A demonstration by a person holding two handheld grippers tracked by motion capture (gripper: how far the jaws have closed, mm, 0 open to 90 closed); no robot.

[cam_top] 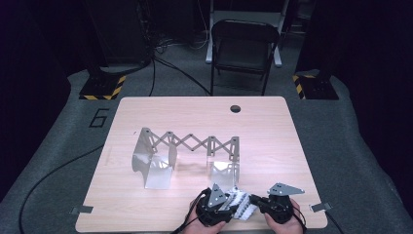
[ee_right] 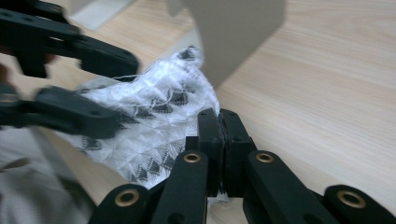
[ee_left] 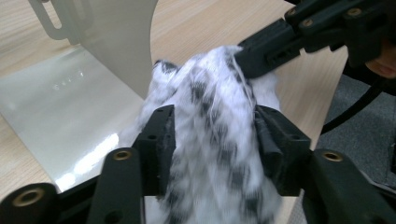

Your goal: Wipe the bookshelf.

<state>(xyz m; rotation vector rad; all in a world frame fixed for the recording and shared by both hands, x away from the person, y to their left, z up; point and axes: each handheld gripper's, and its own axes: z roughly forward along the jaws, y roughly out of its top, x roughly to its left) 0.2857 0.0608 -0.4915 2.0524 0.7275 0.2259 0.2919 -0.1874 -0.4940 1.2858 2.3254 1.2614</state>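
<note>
- At the near edge of the wooden surface (cam_top: 272,131), slightly right of centre, a white cloth with dark checks (cam_top: 240,203) is bunched between the two grippers.
- The left gripper (cam_top: 229,201), held in a hand at the near edge, has its jaws set part-way apart, one on each side of a thick fold of the cloth (ee_left: 212,135); the pads press into the fabric.
- The right gripper (cam_top: 254,200), just right of the left one, has its jaws pinched together, and the edge of the cloth (ee_right: 159,116) is caught between them.
- In the left gripper view the right gripper reaches in from the upper right and bites the far end of the cloth.
- Just beyond the cloth stands a metal expanding rack (cam_top: 187,146), two shiny bent end plates joined by a scissor lattice; its right plate is nearest the cloth.
- Near the far edge of the surface is a round cable hole (cam_top: 235,108).
- Beyond the surface, on the grey floor, stands a dark folding chair (cam_top: 243,48).
</note>
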